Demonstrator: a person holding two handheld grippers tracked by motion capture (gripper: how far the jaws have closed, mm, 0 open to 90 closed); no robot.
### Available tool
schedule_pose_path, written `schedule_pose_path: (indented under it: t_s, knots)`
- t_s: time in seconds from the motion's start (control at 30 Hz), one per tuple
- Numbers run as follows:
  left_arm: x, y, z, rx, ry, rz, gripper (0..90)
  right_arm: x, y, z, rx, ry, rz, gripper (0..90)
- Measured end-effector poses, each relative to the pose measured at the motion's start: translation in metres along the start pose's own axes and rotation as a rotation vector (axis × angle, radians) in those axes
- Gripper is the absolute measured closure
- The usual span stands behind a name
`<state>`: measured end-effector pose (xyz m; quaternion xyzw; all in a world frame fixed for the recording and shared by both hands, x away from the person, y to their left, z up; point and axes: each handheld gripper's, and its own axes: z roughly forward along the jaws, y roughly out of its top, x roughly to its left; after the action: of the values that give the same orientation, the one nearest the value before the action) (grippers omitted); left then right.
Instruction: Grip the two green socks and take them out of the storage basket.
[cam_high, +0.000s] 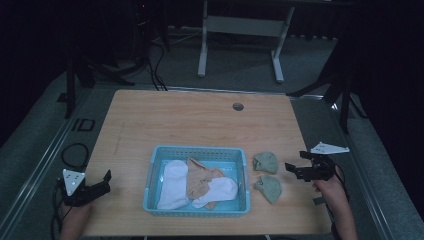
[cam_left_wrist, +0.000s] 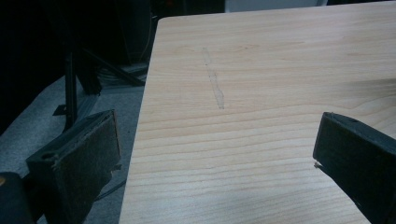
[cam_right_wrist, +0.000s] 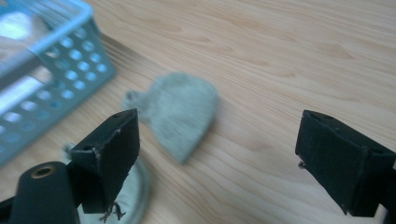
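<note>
Two grey-green socks lie on the table (cam_high: 200, 115) right of the blue basket (cam_high: 196, 151): far sock (cam_high: 266, 162), near sock (cam_high: 269, 187), close together. Right gripper (cam_high: 295, 162) just right of them, jaws spread wide, empty, far sock (cam_right_wrist: 180, 112) between and ahead of them, untouched. Left gripper (cam_high: 106, 181) at the table's left edge, jaws wide, empty. Basket holds two white socks (cam_high: 173, 184) and a tan one (cam_high: 200, 181).

Left tool (cam_high: 106, 176), lower left: black body, grey three-cornered plate, black trailing cable. Right tool (cam_high: 295, 162), lower right: black, matching plate; blocky jaws with worn pads, brass-coloured screw socket.
</note>
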<state>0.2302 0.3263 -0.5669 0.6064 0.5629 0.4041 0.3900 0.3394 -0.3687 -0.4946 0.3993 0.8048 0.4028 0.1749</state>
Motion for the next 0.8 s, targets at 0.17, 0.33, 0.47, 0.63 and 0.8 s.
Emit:
schedule_pose_path:
  t_s: [0.17, 0.33, 0.47, 0.63, 0.8]
  knots:
    - [0.000, 0.000, 0.000, -0.001, 0.000, 0.000, 0.4, -0.005, -0.018, -0.003, -0.015, -0.051, 0.030, 12.1]
    - [0.000, 0.000, 0.000, 0.000, 0.000, 0.000, 0.4, -0.010, -0.035, -0.003, -0.035, -0.105, 0.063, 12.2]
    - [0.000, 0.000, 0.000, -0.001, 0.002, 0.002, 0.3, -0.011, -0.046, -0.004, -0.055, -0.149, 0.090, 12.2]
    - [0.000, 0.000, 0.000, 0.000, 0.001, 0.000, 0.3, -0.006, -0.059, -0.002, -0.056, -0.199, 0.115, 12.2]
    - [0.000, 0.000, 0.000, -0.001, 0.002, 0.002, 0.4, -0.004, -0.069, -0.001, -0.067, -0.230, 0.159, 12.2]
